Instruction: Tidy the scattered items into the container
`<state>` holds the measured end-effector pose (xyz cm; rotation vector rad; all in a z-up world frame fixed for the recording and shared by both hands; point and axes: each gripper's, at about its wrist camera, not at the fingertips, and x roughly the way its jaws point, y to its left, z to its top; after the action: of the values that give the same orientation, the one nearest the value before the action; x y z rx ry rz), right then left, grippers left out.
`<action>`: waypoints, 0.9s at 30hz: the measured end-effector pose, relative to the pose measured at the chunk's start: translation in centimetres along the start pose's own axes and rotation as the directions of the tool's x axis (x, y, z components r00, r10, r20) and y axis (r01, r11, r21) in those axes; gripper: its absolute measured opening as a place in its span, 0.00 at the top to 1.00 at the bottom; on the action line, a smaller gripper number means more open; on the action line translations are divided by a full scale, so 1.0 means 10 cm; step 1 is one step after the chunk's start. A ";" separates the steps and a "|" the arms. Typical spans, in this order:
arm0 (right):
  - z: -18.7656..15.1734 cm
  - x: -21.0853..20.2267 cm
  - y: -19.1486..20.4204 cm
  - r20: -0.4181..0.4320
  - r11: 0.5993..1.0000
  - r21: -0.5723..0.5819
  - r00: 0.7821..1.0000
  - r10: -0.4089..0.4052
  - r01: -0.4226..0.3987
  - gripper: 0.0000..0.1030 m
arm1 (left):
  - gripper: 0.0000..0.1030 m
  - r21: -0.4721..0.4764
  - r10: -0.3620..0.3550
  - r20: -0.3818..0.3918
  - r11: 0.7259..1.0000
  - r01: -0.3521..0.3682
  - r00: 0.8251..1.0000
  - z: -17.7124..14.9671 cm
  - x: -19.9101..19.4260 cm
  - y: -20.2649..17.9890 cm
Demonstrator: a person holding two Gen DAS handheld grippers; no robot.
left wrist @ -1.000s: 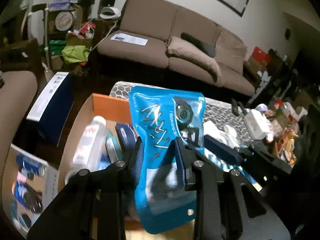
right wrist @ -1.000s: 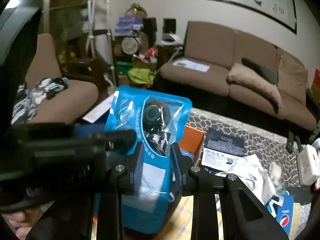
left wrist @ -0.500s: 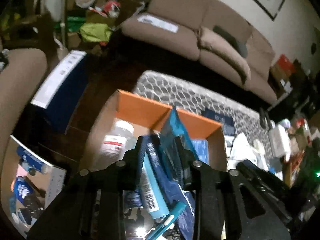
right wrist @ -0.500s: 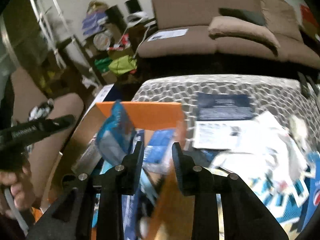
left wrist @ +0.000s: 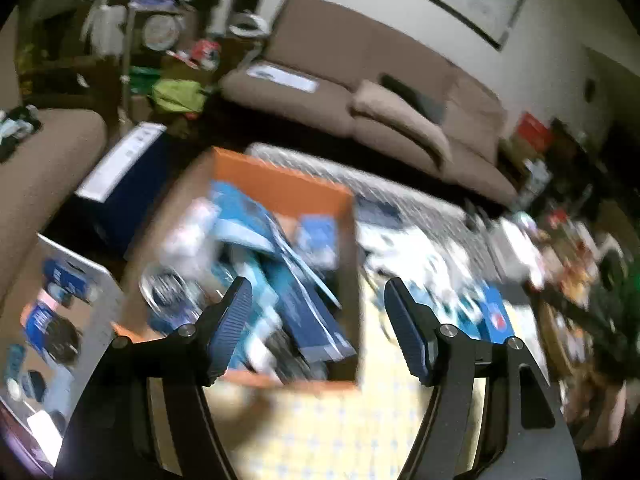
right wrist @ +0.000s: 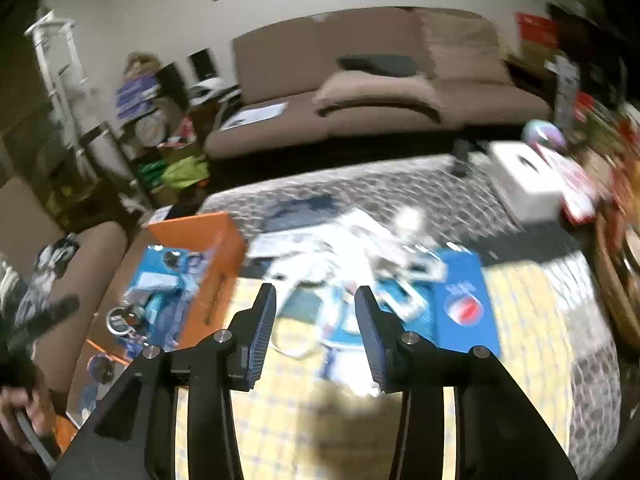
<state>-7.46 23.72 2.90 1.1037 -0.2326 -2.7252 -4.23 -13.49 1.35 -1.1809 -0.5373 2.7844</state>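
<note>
Orange-walled box (left wrist: 280, 184) is sitting at the bench's left edge, holding blue packets (left wrist: 296, 304); left tongs (left wrist: 318, 320) and right tongs (right wrist: 316, 328) have just been opening, both spread, pinching nothing.

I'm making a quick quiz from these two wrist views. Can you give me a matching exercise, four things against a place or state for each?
Things:
1. cardboard box
2. Pepsi box
3. pillow
4. left gripper

Places or states:
A. on the sofa
B. jaws apart, nothing between them
C. lying on the table, right of the loose packets
D. filled with blue packages

Pairs: 1-D, 2-C, 3-A, 4-B
</note>
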 end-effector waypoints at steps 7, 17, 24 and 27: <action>-0.60 0.39 -0.42 -0.172 0.993 0.096 0.984 -0.055 0.072 0.58 | 0.36 0.092 -0.046 -0.072 0.994 0.052 0.996 -0.31 0.30 -0.50; -0.65 0.57 -0.53 -0.212 0.998 0.054 0.977 -0.029 0.041 0.48 | 0.36 0.018 -0.113 -0.154 0.993 0.117 0.982 -0.33 0.55 -0.64; -0.80 1.32 -0.42 -0.286 0.986 0.151 0.952 0.109 -0.067 0.50 | 0.36 0.039 -0.006 -0.150 0.999 0.011 0.989 -0.37 0.62 -0.58; -0.84 1.48 -0.22 -0.274 0.995 0.096 0.960 0.060 -0.035 0.55 | 0.36 0.040 0.023 -0.129 0.999 -0.018 0.991 -0.34 0.60 -0.53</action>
<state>-12.29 21.78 -13.46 1.4658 -0.3374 -2.5016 -6.40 -6.37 -3.08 -1.3546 -0.4599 2.6970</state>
